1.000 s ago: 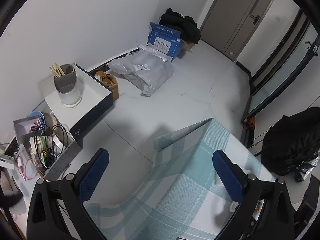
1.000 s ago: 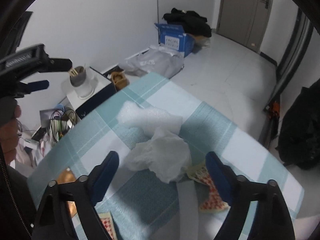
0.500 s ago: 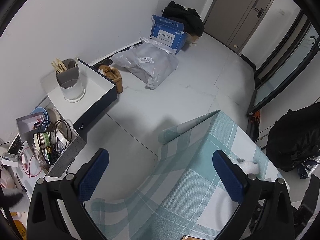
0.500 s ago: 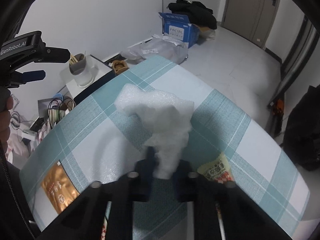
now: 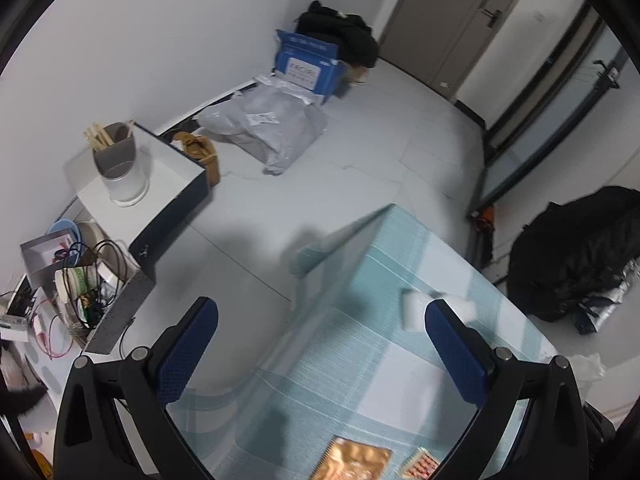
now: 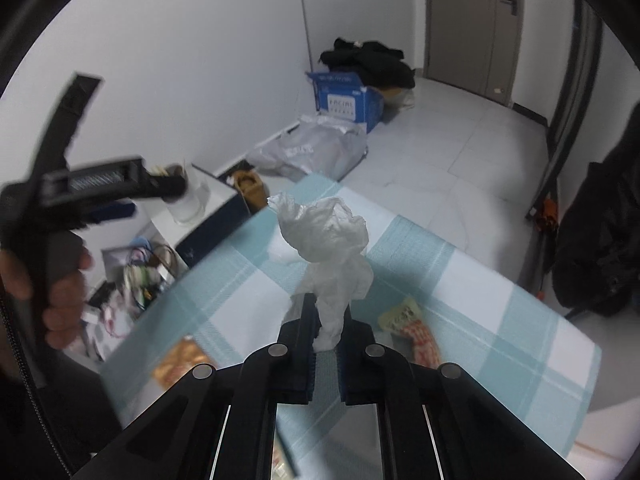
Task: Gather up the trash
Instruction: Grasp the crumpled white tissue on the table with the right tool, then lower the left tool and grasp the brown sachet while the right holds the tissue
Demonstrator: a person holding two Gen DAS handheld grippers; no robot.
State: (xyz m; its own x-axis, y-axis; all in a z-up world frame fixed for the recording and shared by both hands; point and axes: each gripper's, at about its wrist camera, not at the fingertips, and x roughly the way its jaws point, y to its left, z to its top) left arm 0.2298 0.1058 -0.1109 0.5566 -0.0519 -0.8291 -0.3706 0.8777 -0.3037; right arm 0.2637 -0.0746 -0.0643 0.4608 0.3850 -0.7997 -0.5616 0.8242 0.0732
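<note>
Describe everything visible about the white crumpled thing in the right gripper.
The crumpled white plastic bag looks thin, translucent and heavily wrinkled, bunched into a loose wad. Its narrow lower end is pinched between the shut blue pads of the right gripper, and the wider part stands up above them. It hangs clear above the teal checked tablecloth; only the pads visibly touch it.

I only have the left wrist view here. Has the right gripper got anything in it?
Observer: Yes. The right gripper is shut on a crumpled white plastic bag, held clear above the checked tablecloth.
Operator: What trash is left on the table over there?
Observer: A red and yellow wrapper lies to the right of the gripper, and an orange packet to its left.
Operator: And my left gripper?
Observer: The left gripper is open with nothing between its fingers.
</note>
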